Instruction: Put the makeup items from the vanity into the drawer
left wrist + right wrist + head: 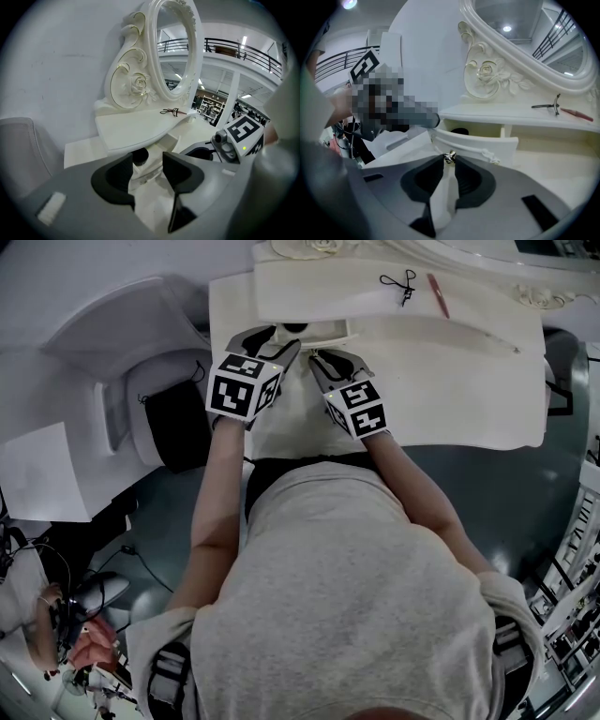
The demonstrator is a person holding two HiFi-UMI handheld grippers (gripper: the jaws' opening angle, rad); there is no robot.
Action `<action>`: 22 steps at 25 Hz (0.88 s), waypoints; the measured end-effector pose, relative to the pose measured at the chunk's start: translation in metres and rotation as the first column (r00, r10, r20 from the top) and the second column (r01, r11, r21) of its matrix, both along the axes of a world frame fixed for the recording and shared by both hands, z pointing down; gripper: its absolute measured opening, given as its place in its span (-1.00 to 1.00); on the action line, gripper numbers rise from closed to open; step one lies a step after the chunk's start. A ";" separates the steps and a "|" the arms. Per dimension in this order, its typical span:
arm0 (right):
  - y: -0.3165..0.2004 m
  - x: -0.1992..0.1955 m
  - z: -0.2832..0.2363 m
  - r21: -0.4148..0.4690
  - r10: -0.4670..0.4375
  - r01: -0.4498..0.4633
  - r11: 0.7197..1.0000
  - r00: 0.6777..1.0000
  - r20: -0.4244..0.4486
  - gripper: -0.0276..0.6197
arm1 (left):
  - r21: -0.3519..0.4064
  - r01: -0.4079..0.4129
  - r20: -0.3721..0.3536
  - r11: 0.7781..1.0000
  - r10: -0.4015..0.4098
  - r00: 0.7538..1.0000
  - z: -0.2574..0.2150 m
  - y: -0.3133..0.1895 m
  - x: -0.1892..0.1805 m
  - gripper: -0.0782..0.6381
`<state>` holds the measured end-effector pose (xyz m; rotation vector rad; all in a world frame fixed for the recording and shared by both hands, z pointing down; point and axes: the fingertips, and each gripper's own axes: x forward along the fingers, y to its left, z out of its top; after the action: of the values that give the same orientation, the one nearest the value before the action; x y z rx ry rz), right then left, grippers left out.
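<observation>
While the right claw (450, 161) is clenched on the small metal knob (450, 156), the drawer (487, 145) stands part-way out from under the upper shelf (520, 117), slid over the counter (450, 381). The grip is on the knob because it is the only handle on the drawer front. Judged purpose: keeping the drawer open and steady for loading.

Left claw (147, 164): released, jaws apart, nothing between them. It hangs just above the open drawer, close beside the right claw.

One dark round item (139, 156) already lies in the drawer, toward the back.

Not yet stowed: eyelash curler (399, 284) and red pencil (438, 294). They lie side by side on the upper shelf, well to the right of the drawer.

Judgement: task partly done. The left claw is empty and free, so it is the likelier one to fetch next, though the reach crosses over the right arm.

Risk: both items are thin and lie flat on the shelf, so they will be awkward to pinch. The pencil may roll.
</observation>
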<state>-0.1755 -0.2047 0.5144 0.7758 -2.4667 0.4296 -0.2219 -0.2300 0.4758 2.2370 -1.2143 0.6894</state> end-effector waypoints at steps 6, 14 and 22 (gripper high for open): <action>-0.001 0.002 0.000 0.001 0.003 -0.003 1.000 1.000 -0.003 -0.66 | 0.033 0.035 -0.017 0.999 -0.035 0.999 -0.003 0.004 -0.003 -0.35; 0.002 -0.002 -0.001 0.011 -0.003 0.003 1.000 1.000 -0.003 -0.66 | 0.078 0.072 -0.044 0.994 -0.069 0.997 -0.009 0.011 -0.010 -0.51; -0.004 -0.007 -0.003 0.014 -0.001 0.001 1.000 1.000 -0.004 -0.66 | 0.083 0.110 -0.060 0.991 -0.105 0.993 -0.005 0.018 -0.017 -0.64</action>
<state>-0.1825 -0.2088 0.5117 0.7805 -2.4691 0.4107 -0.2386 -0.2123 0.4705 2.2250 -1.3493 0.5395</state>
